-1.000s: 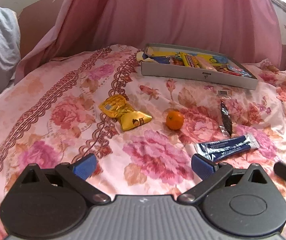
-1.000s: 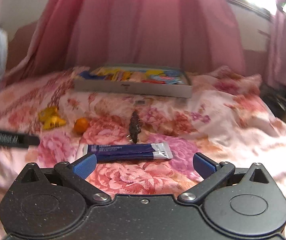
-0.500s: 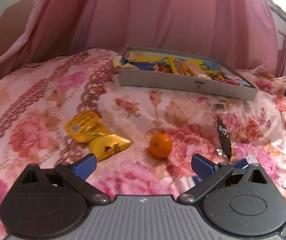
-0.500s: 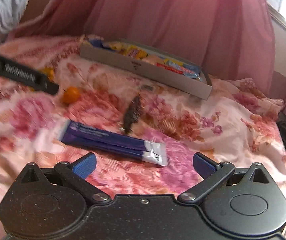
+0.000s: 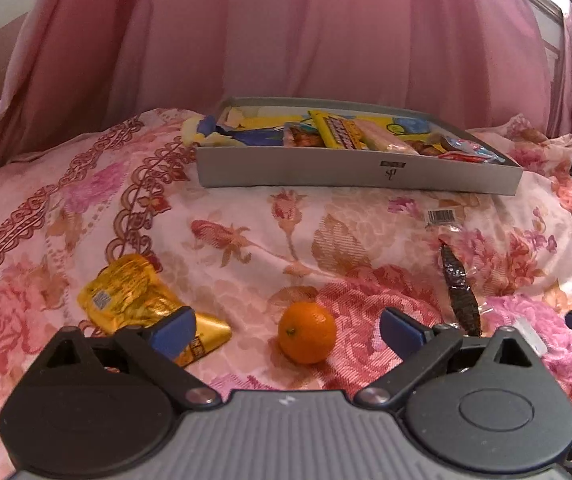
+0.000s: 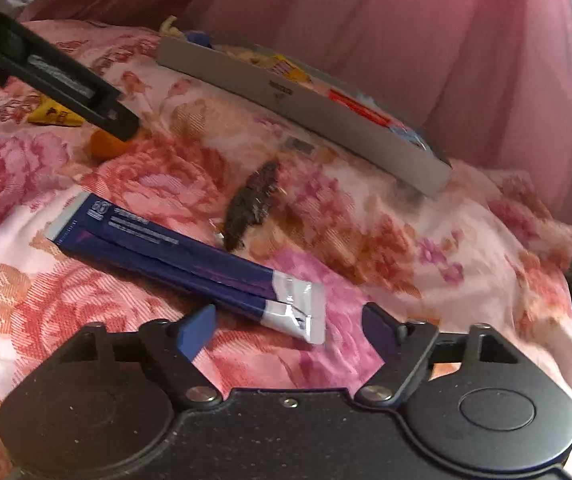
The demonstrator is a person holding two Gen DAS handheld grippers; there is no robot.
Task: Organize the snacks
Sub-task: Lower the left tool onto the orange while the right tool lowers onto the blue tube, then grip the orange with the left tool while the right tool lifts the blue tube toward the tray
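The orange (image 5: 307, 338) lies on the bedspread (image 5: 246, 236) between the spread jaws of the left gripper (image 5: 286, 330), well short of the tray (image 5: 357, 174). Left of the orange lie gold packets (image 5: 134, 300); right of it, a dark, possibly dried snack (image 5: 459, 292). The right gripper (image 6: 286, 326), jaws also apart and empty, hovers at the blue sachets (image 6: 182, 252).

Low wrist views, shared tray (image 5: 357, 176)

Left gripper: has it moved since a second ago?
Yes. The left gripper has advanced toward the grey box and now brackets the orange.
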